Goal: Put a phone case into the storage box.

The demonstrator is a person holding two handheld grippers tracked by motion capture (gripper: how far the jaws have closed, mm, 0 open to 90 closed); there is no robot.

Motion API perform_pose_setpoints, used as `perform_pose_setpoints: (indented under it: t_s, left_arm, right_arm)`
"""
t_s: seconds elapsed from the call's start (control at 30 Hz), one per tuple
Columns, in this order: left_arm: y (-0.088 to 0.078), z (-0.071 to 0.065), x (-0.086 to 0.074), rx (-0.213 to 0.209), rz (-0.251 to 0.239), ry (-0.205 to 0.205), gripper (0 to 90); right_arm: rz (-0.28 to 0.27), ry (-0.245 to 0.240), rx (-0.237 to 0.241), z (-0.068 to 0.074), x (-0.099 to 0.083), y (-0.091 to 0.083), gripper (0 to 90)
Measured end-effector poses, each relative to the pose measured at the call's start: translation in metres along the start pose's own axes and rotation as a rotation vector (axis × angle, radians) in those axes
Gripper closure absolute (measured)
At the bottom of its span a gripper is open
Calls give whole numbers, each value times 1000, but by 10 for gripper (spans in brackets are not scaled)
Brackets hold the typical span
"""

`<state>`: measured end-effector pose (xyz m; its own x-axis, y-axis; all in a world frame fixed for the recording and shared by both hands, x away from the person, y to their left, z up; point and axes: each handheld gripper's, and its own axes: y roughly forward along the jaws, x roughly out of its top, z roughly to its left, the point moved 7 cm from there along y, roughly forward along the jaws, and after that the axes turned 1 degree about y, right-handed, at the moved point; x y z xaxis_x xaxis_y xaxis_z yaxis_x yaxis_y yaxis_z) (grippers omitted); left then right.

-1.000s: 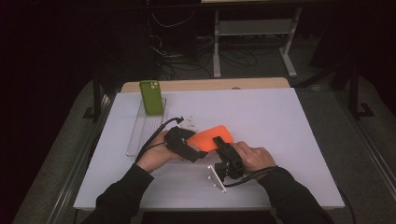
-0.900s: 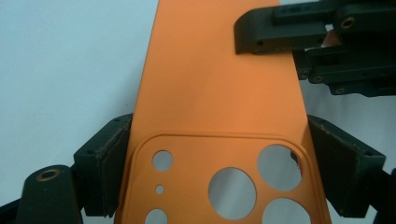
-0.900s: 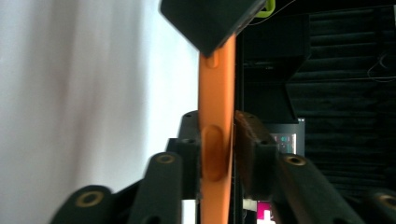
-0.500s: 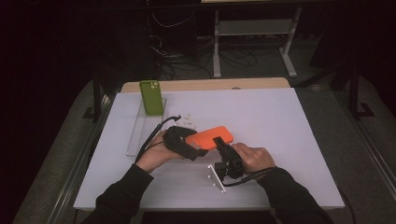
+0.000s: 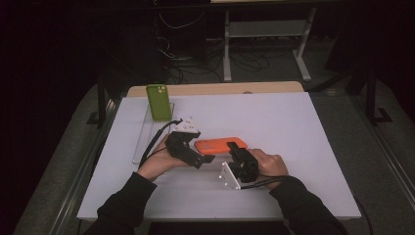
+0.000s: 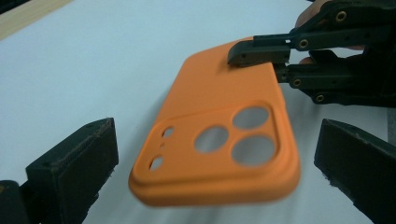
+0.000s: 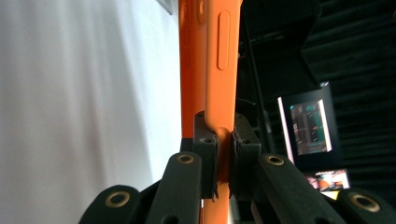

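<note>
The orange phone case (image 5: 220, 145) is up off the white table (image 5: 303, 147), near the middle, w/ both grippers at it. It lies about flat, back side up. In the left gripper view you can see the back of the orange phone case (image 6: 219, 135) w/ its round camera holes at the near end.

The right gripper (image 5: 238, 152) has its jaws squeezed tight on one end of the case. In the right gripper view the two black pads (image 7: 205, 140) press on the thin edge of the orange phone case (image 7: 223, 65), one on each side, no gap. So the right hand (image 5: 266, 164) is holding the case by itself.

The left gripper (image 5: 208, 157) is at the other end, the end w/ the holes. Its jaws have just been opening and now stand wide. In the left gripper view the case sits between them, but the black pads (image 6: 74, 163) are well off to each side & do not touch it. The left hand (image 5: 159, 164) is near the table's left part.

The far end of the case is pinched by the right gripper (image 6: 261, 51), seen from the left one too.

A green phone case (image 5: 159, 102) stands up at the back left, on a clear stand (image 5: 147, 132). It is well apart from the orange one.
</note>
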<state>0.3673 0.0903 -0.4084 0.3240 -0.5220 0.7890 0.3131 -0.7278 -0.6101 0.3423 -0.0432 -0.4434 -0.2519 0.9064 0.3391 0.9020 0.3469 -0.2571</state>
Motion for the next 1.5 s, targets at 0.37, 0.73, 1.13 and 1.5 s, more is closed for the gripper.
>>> perform_pose_setpoints:
  t_s: [0.37,0.73,1.13,1.5]
  left_arm:
    - [-4,7,0,26,-30,-33,0]
    - [-2,8,-2,26,-20,-41,0]
    - [-2,16,-1,59,-55,-73,0]
    - [5,23,6,100,-106,-141,0]
  right_arm:
    - [13,372,137,-13,-11,4,825]
    - [33,655,254,-20,-21,8,823]
    - [45,953,354,-25,-32,12,825]
    - [75,1122,391,-24,-30,14,824]
